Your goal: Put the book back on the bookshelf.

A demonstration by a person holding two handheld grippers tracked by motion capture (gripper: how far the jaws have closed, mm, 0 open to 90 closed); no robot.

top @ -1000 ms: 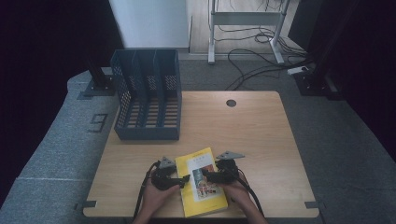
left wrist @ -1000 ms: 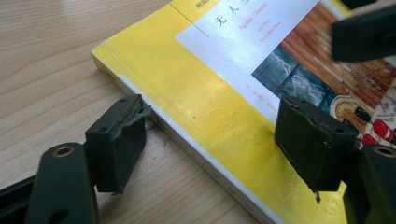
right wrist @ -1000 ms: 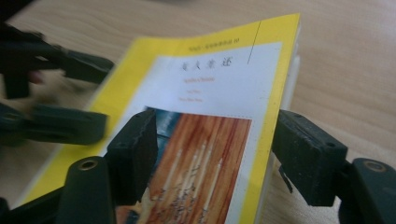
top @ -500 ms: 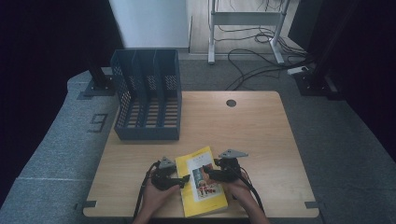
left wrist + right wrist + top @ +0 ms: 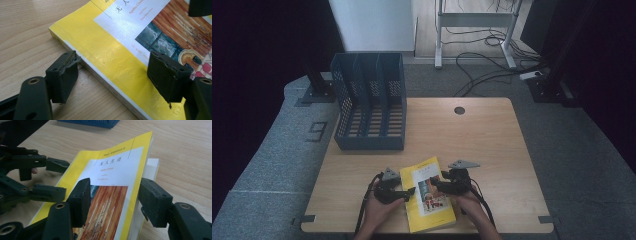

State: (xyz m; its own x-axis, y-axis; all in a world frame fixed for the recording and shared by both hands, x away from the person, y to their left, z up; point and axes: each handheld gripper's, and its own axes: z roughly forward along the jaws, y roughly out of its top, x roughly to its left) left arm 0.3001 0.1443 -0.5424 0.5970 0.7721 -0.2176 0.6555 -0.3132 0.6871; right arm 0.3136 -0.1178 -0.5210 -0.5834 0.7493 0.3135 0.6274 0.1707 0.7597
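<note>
A yellow paperback lies near the table's front edge, its front cover facing up. My left gripper sits at the book's spine side. In the left gripper view it stands open astride the spine edge of the book, one pad beside the spine and the other over the cover. My right gripper is at the opposite edge. In the right gripper view its jaws straddle the free edge of the cover, which is raised off the white pages. They have just been closing and are still apart.
A dark blue slotted file rack stands at the back left of the wooden table. A round cable hole is at the back middle. Bare wood lies to the right of the book. Cables run across the floor behind.
The right gripper's jaws have narrowed around the cover's free edge. Both hands and the book stay where they were.
</note>
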